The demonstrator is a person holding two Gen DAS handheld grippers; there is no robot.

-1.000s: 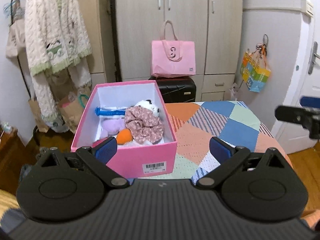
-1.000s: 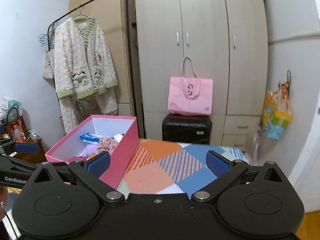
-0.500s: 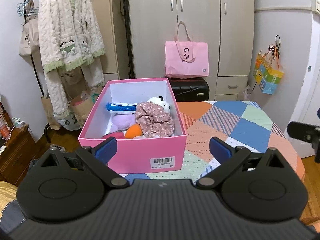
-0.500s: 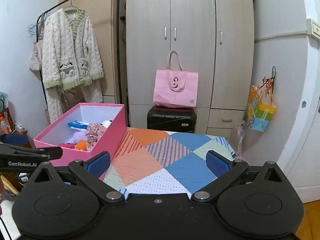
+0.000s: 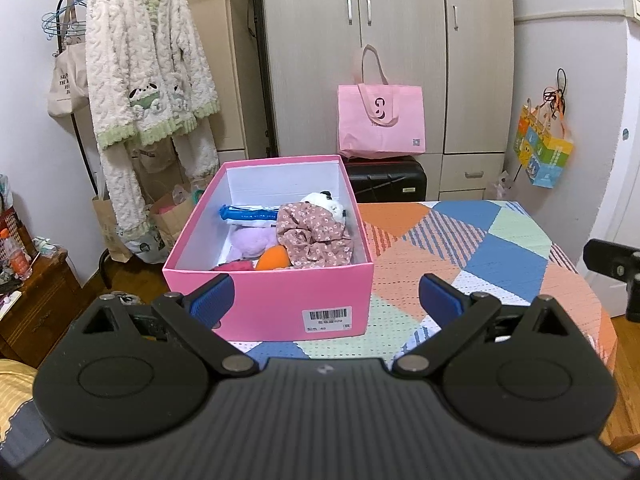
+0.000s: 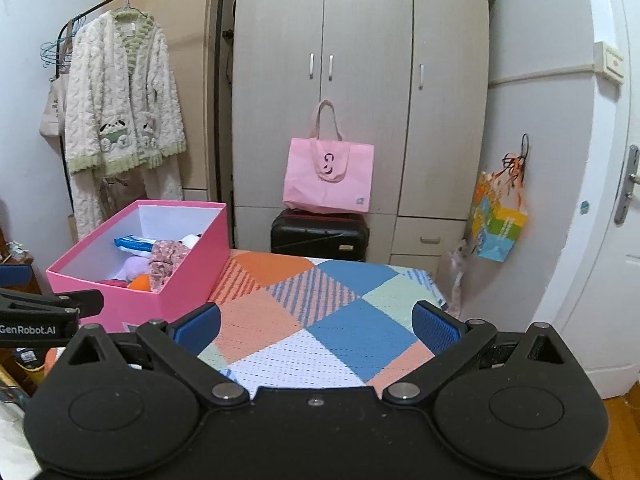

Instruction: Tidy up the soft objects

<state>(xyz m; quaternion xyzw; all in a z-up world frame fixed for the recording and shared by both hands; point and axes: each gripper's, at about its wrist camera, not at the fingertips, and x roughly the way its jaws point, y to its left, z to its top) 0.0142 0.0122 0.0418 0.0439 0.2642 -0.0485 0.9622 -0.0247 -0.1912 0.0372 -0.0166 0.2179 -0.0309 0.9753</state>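
A pink box [image 5: 276,304] stands on the left of the patchwork table [image 5: 460,248]. Inside lie a floral cloth [image 5: 316,234], a panda plush [image 5: 326,202], a blue-and-white pack [image 5: 250,214], a lilac plush [image 5: 252,240] and an orange soft piece [image 5: 272,258]. My left gripper [image 5: 320,300] is open and empty, just in front of the box. My right gripper [image 6: 316,326] is open and empty over the table's near edge, right of the box [image 6: 180,280]. The left gripper's side shows in the right wrist view [image 6: 48,312].
A wardrobe [image 6: 360,80] stands behind the table, with a black suitcase [image 6: 320,234] and a pink tote bag [image 6: 328,176] on it. A fluffy robe [image 5: 148,80] hangs on a rack at left. A colourful bag [image 6: 498,224] hangs by the door at right.
Both grippers have drawn back from the table and risen; the box and table look farther and lower in view. Both stay open and empty. The box contents have not moved.
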